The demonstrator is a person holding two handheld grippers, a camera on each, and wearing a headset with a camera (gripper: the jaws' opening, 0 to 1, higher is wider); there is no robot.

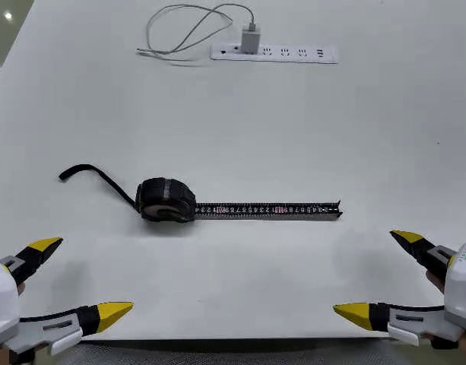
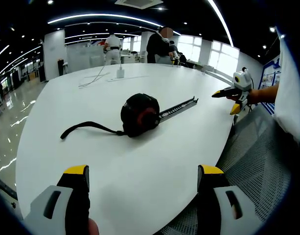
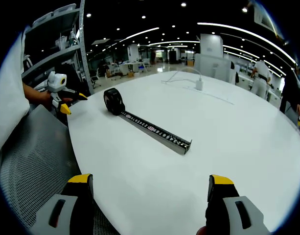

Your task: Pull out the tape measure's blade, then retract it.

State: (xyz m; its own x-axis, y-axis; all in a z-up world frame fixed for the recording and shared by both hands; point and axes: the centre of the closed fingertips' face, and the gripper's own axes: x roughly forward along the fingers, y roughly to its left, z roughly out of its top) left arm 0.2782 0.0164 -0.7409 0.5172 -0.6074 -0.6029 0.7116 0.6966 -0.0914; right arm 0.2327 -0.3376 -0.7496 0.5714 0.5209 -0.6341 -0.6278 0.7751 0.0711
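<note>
We hold our left tongs (image 1: 96, 274) and right tongs (image 1: 363, 271) wide and empty at the counter's (image 1: 233, 114) near edge, with the tape measure (image 1: 166, 200) ahead, nearer the left, its extended blade (image 1: 271, 211) running crosswise rightward.

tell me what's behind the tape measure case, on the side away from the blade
A black strap trails from the tape measure case across the bare white table. Where the strap joins is hidden by the case.
</note>
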